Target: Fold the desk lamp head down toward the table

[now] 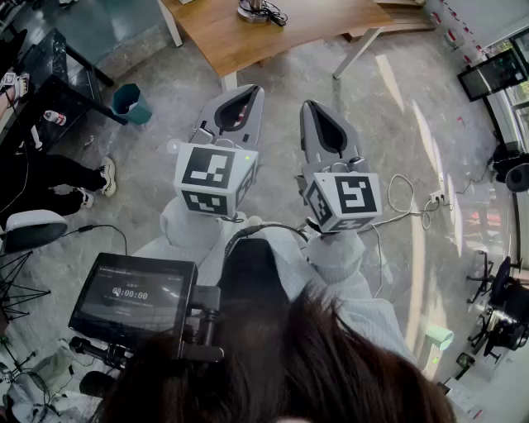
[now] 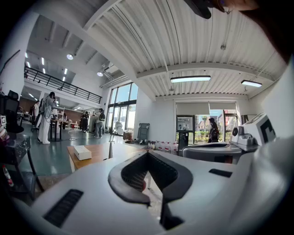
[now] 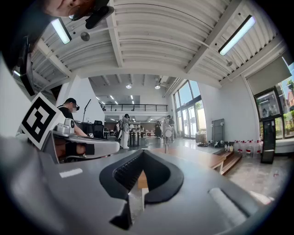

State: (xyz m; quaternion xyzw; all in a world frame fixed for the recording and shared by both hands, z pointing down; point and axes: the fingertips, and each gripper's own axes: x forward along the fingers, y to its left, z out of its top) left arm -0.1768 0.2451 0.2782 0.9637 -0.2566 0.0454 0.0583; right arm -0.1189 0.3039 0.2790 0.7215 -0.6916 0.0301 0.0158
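The desk lamp (image 1: 258, 10) stands at the far edge of a wooden table (image 1: 273, 37), and only its round base and cable show in the head view. It is a thin upright pole (image 2: 110, 148) in the left gripper view. The right gripper view shows it small and far off (image 3: 166, 142). My left gripper (image 1: 247, 91) and right gripper (image 1: 309, 106) are held side by side over the floor, short of the table and pointing toward it. Both are shut with nothing between the jaws (image 2: 148, 154) (image 3: 142, 152).
A white box (image 2: 82, 152) lies on the table. On the floor are a teal bin (image 1: 131, 103) at the left and a power strip with cables (image 1: 433, 198) at the right. A seated person's legs (image 1: 58, 175) are at the left, and a screen rig (image 1: 134, 296) is below me.
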